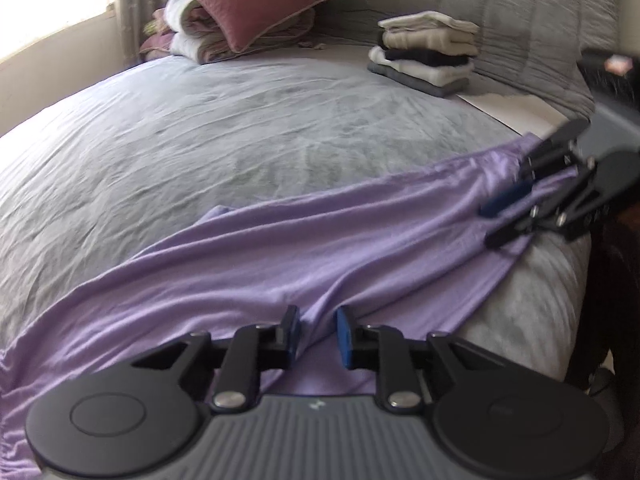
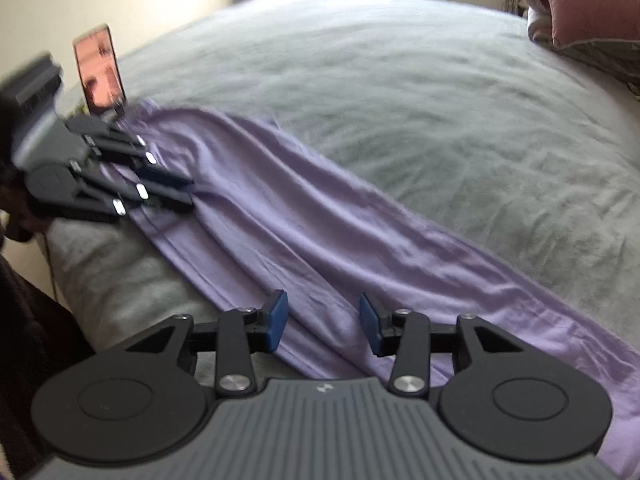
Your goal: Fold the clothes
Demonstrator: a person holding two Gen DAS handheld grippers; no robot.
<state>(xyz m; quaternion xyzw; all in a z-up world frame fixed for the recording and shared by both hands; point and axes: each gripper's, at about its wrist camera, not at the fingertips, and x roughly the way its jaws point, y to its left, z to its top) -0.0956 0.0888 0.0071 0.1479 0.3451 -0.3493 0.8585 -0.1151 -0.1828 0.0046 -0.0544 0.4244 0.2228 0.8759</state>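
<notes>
A long lilac garment (image 1: pixel 320 248) lies rumpled along the near edge of the grey bed (image 1: pixel 200 140); in the right wrist view it (image 2: pixel 320 220) runs from upper left to lower right. My left gripper (image 1: pixel 318 334) hovers over one end, blue pads a little apart, a ridge of cloth passing between them without being pinched. My right gripper (image 2: pixel 323 322) stands over the other end with its pads wide apart and cloth lying flat beneath. Each gripper shows in the other's view: the right gripper (image 1: pixel 506 204) and the left gripper (image 2: pixel 190 192), both low on the cloth.
A stack of folded clothes (image 1: pixel 424 52) sits at the far side of the bed. A pink pillow (image 1: pixel 248 4) rests on bundled bedding at the back left. A phone (image 2: pixel 102 72) stands up on the left gripper. The bed's edge drops off beside the garment.
</notes>
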